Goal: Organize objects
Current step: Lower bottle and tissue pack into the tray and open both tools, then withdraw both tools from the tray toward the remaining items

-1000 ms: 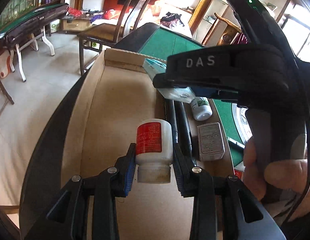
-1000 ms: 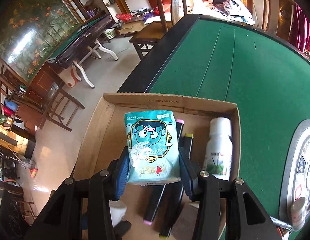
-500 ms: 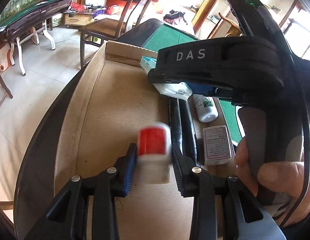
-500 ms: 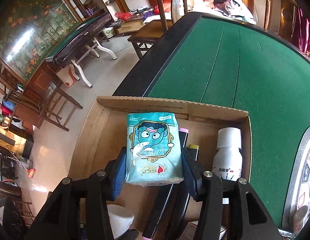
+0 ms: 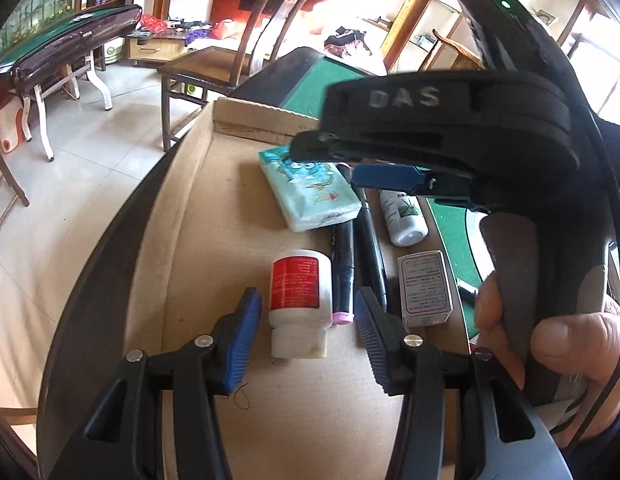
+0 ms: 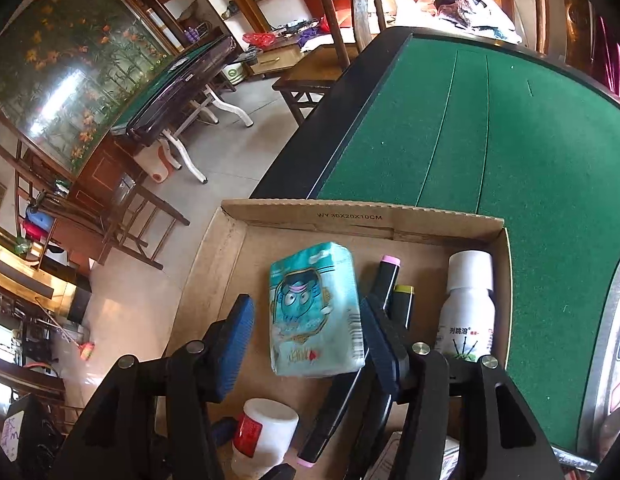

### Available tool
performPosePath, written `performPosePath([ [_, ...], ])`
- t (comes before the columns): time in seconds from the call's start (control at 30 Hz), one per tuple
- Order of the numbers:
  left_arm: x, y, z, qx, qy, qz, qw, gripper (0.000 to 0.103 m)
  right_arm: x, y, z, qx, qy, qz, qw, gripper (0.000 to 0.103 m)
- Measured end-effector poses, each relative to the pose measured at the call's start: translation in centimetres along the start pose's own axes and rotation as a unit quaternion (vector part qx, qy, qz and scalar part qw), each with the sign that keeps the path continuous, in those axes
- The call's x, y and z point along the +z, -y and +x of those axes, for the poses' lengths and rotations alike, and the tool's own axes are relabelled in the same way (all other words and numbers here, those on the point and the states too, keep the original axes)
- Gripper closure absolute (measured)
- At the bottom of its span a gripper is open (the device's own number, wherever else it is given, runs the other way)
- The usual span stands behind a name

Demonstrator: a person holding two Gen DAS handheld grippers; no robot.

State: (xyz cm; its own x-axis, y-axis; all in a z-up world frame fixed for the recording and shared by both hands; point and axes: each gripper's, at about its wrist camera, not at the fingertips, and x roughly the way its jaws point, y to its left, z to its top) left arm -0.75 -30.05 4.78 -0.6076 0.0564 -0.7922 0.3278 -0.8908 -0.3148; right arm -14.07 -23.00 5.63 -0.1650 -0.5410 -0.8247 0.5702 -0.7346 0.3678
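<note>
A shallow cardboard box lies on a green felt table. In the left wrist view my left gripper is open around a white bottle with a red label that lies on the box floor. In the right wrist view my right gripper is open around a teal tissue pack that rests in the box; the pack also shows in the left wrist view. The right gripper's black body hangs above the box.
Two black markers, a white spray bottle and a small white carton lie in the box's right part. A wooden chair stands beyond the table's far edge. The table's black rim borders the box.
Both grippers have opened. The red-label bottle and the tissue pack were let go and now lie on the box floor. The right gripper has drawn back a little.
</note>
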Motion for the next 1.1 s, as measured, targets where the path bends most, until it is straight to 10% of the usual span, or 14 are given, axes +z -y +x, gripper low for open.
performPosePath([
  [0.53,-1.7,1.4,-2.9,0.008,0.034,0.01,0.9993,0.039,-4.6,1.5,-4.9,0.02,0.028,-0.002,0.999,0.034],
  [1.1,-7.9,10.0,-5.5,-0.065,0.064,0.11,0.9898,0.017,-14.9,9.9,-16.3,0.043,0.117,0.039,0.991,0.0],
])
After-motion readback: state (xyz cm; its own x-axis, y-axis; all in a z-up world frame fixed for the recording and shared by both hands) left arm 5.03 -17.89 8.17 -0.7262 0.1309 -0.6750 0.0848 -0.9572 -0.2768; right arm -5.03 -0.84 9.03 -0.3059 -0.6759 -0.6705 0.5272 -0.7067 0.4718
